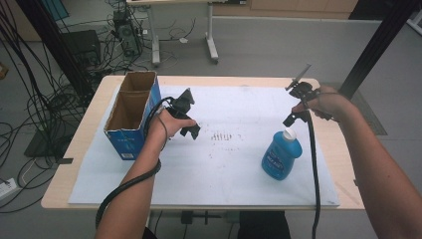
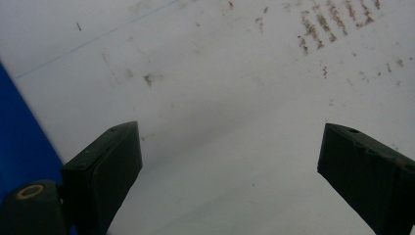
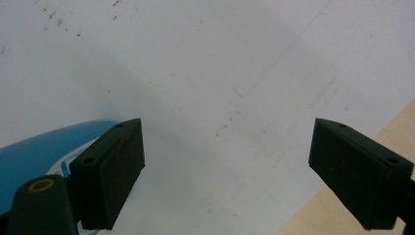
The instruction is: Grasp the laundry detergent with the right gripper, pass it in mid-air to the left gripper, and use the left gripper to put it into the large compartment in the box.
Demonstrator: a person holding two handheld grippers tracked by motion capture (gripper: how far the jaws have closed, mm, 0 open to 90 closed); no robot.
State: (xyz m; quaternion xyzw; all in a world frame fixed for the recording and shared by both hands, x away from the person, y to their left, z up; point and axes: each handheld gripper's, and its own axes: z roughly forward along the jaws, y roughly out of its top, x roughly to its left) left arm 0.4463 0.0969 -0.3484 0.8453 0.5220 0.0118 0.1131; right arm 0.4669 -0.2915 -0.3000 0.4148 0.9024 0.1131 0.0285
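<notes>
White sheet [image 1: 209,164] below; left gripper [image 1: 190,125], right gripper [image 1: 292,118] jaws wide apart, gripping nothing.

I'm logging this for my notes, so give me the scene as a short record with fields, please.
surface: white sheet on a wooden table
bottle: blue bottle, upright, white cap, untouched
box: open blue cardboard box, far left
left hand-held gripper: open, beside the box, holding nothing
right hand-held gripper: open, just above the bottle, holding nothing
</notes>
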